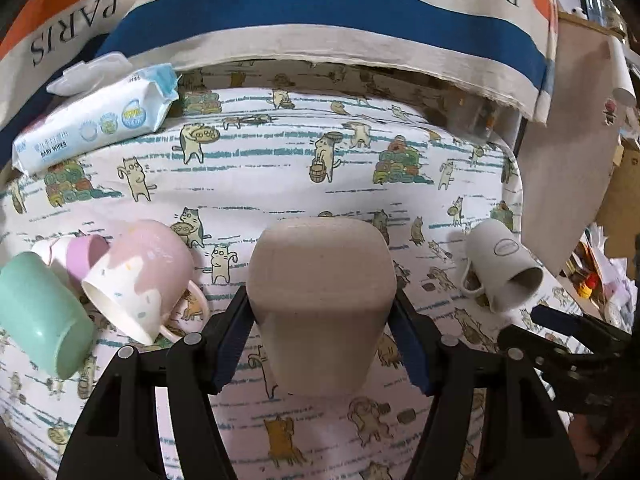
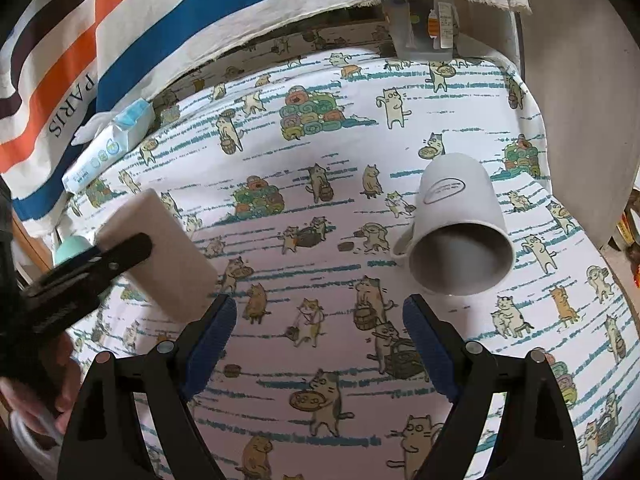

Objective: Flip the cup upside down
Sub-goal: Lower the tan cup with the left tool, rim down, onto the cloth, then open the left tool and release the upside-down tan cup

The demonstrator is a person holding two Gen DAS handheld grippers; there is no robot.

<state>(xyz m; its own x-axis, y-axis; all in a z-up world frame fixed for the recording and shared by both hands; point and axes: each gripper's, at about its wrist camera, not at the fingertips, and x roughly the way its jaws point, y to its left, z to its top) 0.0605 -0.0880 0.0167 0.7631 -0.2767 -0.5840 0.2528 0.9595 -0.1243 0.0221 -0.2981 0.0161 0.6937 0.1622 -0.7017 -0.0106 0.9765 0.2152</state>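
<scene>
My left gripper (image 1: 322, 312) is shut on a beige cup (image 1: 320, 300) and holds it above the cat-print tablecloth (image 1: 280, 184), its closed base pointing away from the camera. The same cup (image 2: 160, 256) shows tilted in the right wrist view, clamped by the left gripper (image 2: 120, 260). My right gripper (image 2: 320, 320) is open and empty above the cloth. A grey mug (image 2: 460, 240) lies on its side just beyond and right of it, mouth toward the camera; it also shows in the left wrist view (image 1: 504, 264).
A pink-and-white mug (image 1: 140, 276), a mint cup (image 1: 40, 312) and a small purple cup (image 1: 86, 252) lie tipped at the left. A baby-wipes pack (image 1: 96, 120) sits at the back left. A striped PARIS cloth (image 1: 320, 12) hangs behind. A grey panel (image 2: 580, 100) stands on the right.
</scene>
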